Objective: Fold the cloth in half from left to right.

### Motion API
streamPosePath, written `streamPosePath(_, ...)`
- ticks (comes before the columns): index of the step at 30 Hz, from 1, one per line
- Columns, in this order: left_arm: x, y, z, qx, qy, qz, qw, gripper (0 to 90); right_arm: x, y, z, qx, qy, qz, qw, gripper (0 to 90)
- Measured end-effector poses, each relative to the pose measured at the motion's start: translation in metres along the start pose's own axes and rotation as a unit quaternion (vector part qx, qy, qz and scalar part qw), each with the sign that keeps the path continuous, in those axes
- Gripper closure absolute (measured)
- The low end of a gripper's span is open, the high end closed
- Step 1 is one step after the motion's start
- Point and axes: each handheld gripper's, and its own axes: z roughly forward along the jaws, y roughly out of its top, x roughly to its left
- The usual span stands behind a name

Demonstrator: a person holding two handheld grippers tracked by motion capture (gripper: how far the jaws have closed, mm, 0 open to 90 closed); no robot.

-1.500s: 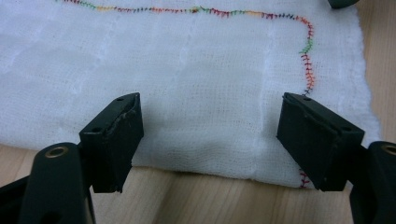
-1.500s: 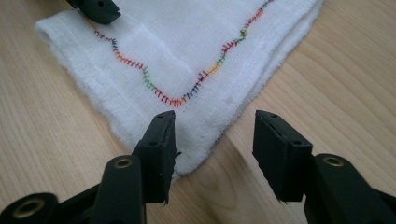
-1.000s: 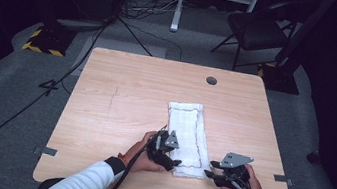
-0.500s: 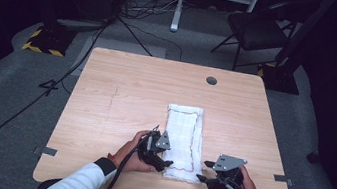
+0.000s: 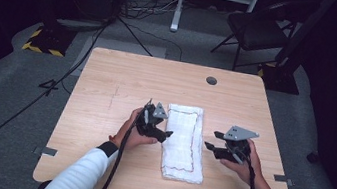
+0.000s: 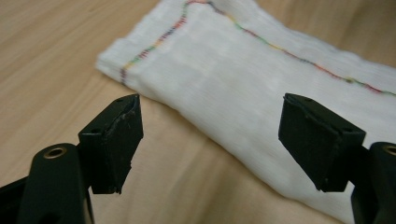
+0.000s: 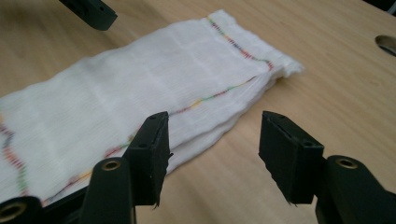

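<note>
Beside the folded white cloth (image 5: pixel 182 142), I held both the left gripper (image 5: pixel 158 132) and the right gripper (image 5: pixel 211 148) agape, empty, and judged a shallow pinch might peel off only the top layer.

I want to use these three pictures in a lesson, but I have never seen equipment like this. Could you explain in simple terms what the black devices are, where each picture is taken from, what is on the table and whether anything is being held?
A person sits at a wooden table and holds a hand tool in each hand; each tool ends in two black jaws that pinch. The wide picture comes from a camera above, looking down: the left gripper and the right gripper sit on either side of a folded white cloth with coloured stitching. The two close pictures come from small cameras riding on the tools, looking out between their own jaws at that cloth. Both pairs of jaws stand apart and hold nothing; the cloth lies flat on the table.
</note>
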Motion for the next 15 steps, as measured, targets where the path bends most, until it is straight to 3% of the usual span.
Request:
streamPosePath(5,0.023,0.014,0.020,0.012,0.035,-0.013,0.9992,24.6,-0.028,0.015,0.029,0.022,-0.025,0.000,0.9994,44.4)
streamPosePath(9,0.035,0.022,0.033,0.018,0.041,-0.022,0.9987,23.8,-0.045,0.025,0.050,0.024,-0.020,0.030,0.9991,44.7)
streamPosePath(15,0.050,0.031,0.049,0.022,0.045,-0.050,0.9975,24.0,-0.053,0.041,0.068,0.023,-0.031,0.031,0.9988,46.2)
